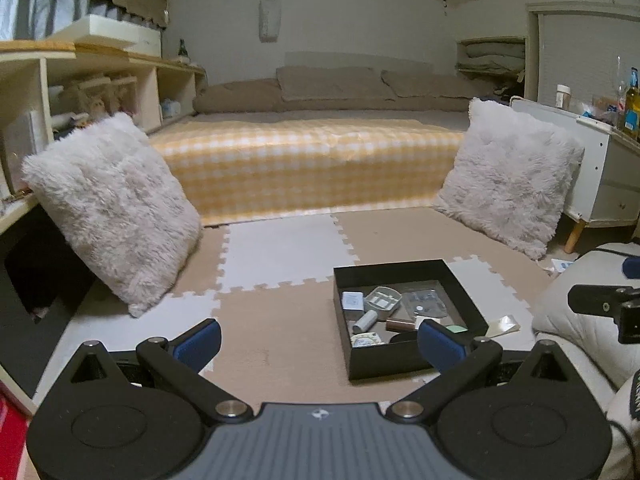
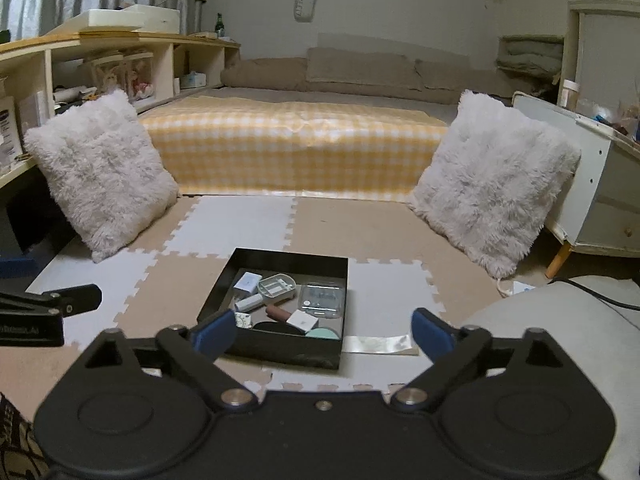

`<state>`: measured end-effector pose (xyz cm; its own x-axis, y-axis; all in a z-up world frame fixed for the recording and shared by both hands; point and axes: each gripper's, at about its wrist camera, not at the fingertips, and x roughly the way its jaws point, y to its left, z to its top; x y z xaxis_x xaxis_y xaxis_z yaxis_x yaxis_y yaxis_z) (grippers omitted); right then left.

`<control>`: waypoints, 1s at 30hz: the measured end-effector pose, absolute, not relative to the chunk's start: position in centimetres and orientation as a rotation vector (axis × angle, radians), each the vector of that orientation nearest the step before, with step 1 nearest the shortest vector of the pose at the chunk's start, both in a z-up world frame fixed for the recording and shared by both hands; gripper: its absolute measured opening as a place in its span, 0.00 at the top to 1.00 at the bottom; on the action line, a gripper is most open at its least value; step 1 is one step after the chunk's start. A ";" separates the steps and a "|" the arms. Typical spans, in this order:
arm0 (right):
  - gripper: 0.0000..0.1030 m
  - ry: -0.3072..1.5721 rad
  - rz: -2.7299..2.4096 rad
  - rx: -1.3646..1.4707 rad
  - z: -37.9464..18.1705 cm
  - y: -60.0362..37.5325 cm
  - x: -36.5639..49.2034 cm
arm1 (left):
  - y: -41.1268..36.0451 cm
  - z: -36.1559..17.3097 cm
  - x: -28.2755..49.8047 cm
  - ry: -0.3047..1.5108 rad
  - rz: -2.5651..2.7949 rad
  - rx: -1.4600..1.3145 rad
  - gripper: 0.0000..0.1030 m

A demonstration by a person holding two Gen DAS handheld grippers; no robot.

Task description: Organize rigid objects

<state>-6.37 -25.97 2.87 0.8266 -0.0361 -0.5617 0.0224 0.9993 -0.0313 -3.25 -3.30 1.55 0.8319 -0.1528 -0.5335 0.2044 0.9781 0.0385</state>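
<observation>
Both wrist views showed a black box (image 2: 280,352) resting on a floor of interlocking foam tiles (image 2: 236,224), before a low bed with a yellow checked cover (image 2: 296,148) and two shaggy white cushions (image 2: 100,172). The box held the gathered rigid objects: a white adapter (image 2: 247,282), a grey-green tray-like case (image 2: 276,286), a white cylinder (image 2: 250,303), a brown tube (image 2: 280,313), a clear blister pack (image 2: 322,298), a small white square box (image 2: 303,322) and a mint round lid (image 2: 322,334); a patterned round item at the near left corner was partly hidden and could not be identified. A strip of pale tape or film (image 2: 378,344) lay on the tiles just beside the box's right wall. The left gripper (image 1: 318,346) and the right gripper (image 2: 324,330) both stood spread wide with nothing between the blue pads (image 2: 214,334), each pulled back from the box. The collecting step appeared finished or nearly so. A further move, if any, would call for finding a remaining loose item, perhaps the strip, and closing squarely on its thin edge.
</observation>
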 end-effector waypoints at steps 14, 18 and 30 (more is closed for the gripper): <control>0.00 0.570 -0.073 -0.041 1.5 -25.5 -8.2 | -2.1 0.6 -4.9 0.532 -0.173 0.075 0.00; 0.00 0.545 -0.077 -0.032 1.4 -25.6 -8.7 | -2.2 0.4 -5.1 0.524 -0.177 0.078 0.00; 0.00 0.523 -0.073 -0.031 1.3 -25.5 -9.1 | -2.1 0.5 -5.6 0.501 -0.174 0.080 0.00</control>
<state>-9.07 -25.45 1.31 0.8636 -0.0775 -0.4981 0.0617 0.9969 -0.0482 -5.57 -2.12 0.49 0.8627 -0.1459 -0.4842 0.1851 0.9821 0.0339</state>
